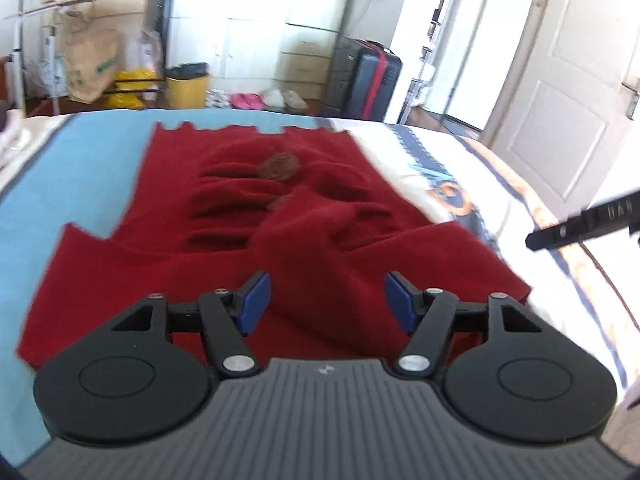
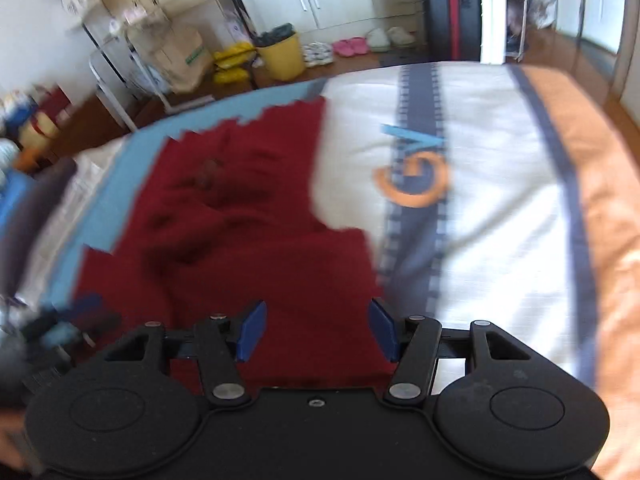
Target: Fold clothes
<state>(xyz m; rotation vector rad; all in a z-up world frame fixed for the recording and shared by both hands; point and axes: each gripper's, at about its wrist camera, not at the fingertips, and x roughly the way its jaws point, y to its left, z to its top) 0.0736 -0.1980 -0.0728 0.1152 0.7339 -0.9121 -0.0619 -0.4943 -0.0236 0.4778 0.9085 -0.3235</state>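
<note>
Both tools gape wide — left tool [image 1: 327, 303], right tool [image 2: 317, 330] — empty above the red garment [image 1: 256, 236].

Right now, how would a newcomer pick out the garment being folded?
Start at the bed with its white, blue and orange cover. On its blue side lies the dark red garment, spread out but rumpled. It is the only red cloth there, with brownish buttons down its middle.
</note>
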